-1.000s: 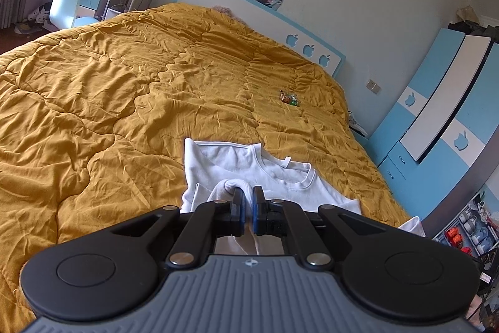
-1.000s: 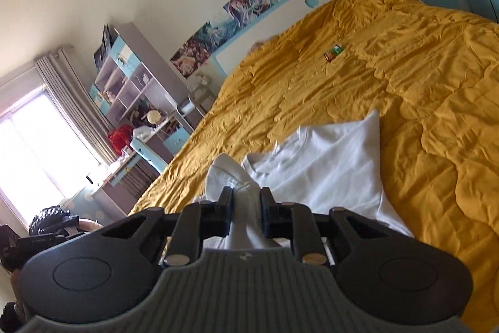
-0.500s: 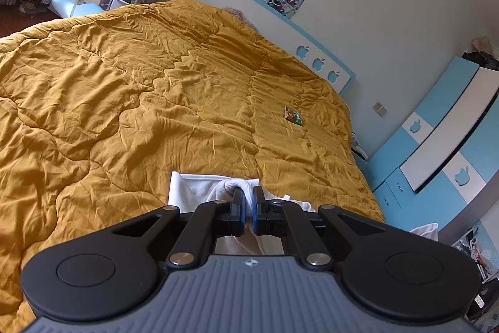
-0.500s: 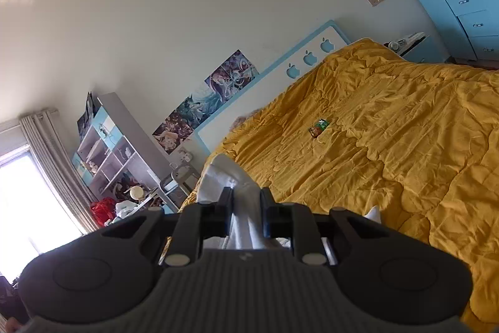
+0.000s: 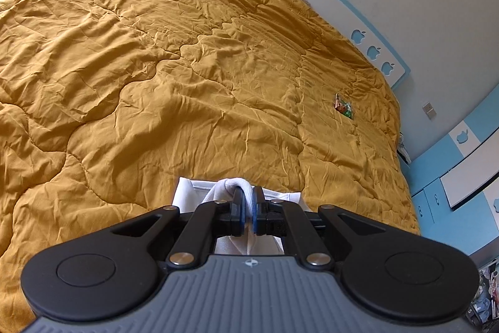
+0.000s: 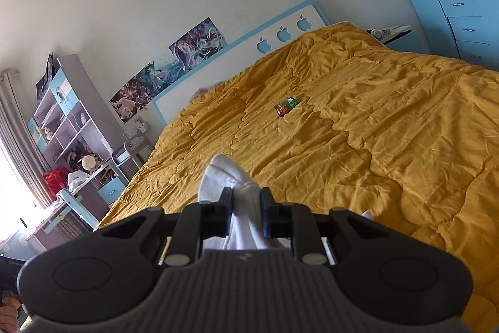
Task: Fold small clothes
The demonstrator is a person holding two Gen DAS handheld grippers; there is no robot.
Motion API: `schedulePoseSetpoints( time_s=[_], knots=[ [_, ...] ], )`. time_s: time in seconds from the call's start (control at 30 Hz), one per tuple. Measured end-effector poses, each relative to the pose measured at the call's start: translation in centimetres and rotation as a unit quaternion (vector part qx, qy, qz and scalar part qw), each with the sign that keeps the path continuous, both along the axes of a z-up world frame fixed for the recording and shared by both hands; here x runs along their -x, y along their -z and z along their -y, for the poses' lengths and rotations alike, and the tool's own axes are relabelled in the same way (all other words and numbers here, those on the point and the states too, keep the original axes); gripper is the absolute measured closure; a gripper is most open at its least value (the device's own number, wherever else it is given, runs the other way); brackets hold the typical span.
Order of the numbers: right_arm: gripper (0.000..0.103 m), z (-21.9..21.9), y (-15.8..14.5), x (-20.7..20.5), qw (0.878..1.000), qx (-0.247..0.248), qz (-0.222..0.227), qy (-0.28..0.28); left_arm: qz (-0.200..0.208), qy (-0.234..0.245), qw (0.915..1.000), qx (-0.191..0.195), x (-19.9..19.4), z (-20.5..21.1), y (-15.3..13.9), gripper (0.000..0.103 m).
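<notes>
the left tool [image 5: 248,209] is clamped on a ribbed white edge of the white garment [image 5: 199,192], which bunches into a small loop above the pads; a flat, creased strip of it spreads just beyond the tips, over the mustard quilt [image 5: 156,83]. the right tool [image 6: 246,208] pinches a thicker wad of the same soft cloth, folded to a rounded peak ahead of its tips.
</notes>
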State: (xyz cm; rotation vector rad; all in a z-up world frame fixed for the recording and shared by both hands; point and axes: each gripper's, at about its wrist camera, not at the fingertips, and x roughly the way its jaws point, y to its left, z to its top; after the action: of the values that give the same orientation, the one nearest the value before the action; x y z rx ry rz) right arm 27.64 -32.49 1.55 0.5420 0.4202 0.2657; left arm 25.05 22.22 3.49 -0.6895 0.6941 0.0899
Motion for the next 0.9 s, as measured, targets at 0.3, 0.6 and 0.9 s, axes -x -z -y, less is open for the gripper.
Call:
schedulePoseSetpoints(
  time_s=[0.3,0.6,0.9],
  knots=[
    [0.052,-0.7,2.1,-4.6,0.97,0.103,-0.087,0.201,0.003,-0.037,0.9992,0.012,-6.1,-1.7,0.2,0.042],
    [0.034,4.5,3.9,2.7,0.985,0.013,-0.112,0.127,0.021,0.013,0.9771,-0.211,1.6,-1.0,0.5,0.031],
    [0.028,6.7,5.0,16.5,0.979,-0.158,-0.121,0.046,-0.02,0.112,0.9891,-0.093,12.7,0.5,3.8,0.031]
  ],
)
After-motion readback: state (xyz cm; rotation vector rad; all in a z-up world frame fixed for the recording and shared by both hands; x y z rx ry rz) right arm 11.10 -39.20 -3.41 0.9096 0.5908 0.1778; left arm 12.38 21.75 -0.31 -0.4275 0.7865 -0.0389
